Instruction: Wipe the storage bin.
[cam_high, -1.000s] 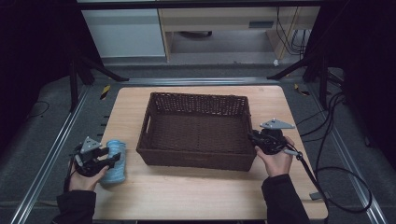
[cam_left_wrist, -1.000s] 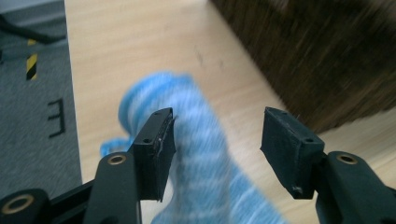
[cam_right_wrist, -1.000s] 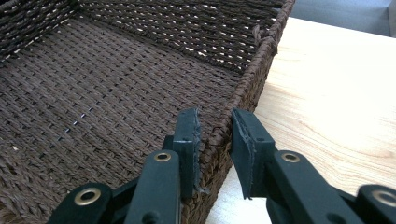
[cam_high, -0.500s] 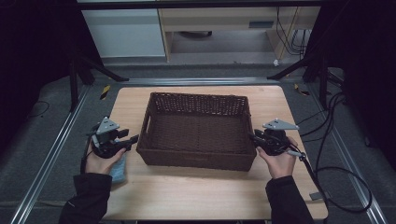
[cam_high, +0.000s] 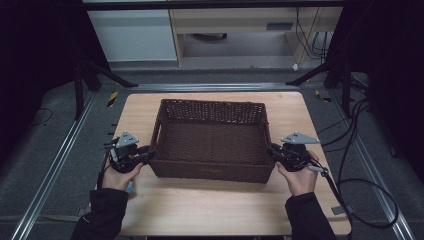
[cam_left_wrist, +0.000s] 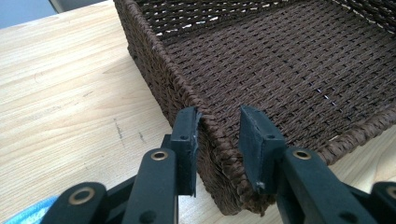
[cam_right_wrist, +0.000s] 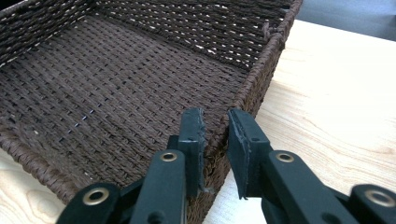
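Note:
A dark brown wicker basket stands empty in the middle of the wooden table. My left gripper straddles the basket's left wall near the front corner. Its jaws have just been closing. In the left gripper view the wall runs between the pads of the left gripper, one outside and one inside, and they press on the rim. My right gripper sits on the right wall near the front. There too the jaws have been closing, and the right gripper pinches the wall.
A light blue object lies on the table just under my left hand, with its edge at the bottom left of the left gripper view. Metal rails run along both sides of the table, and cables trail at the right.
My left hand left the blue object at the front left and moved to the basket's left wall, where its jaws narrowed around the rim. The right hand stayed on the right wall.

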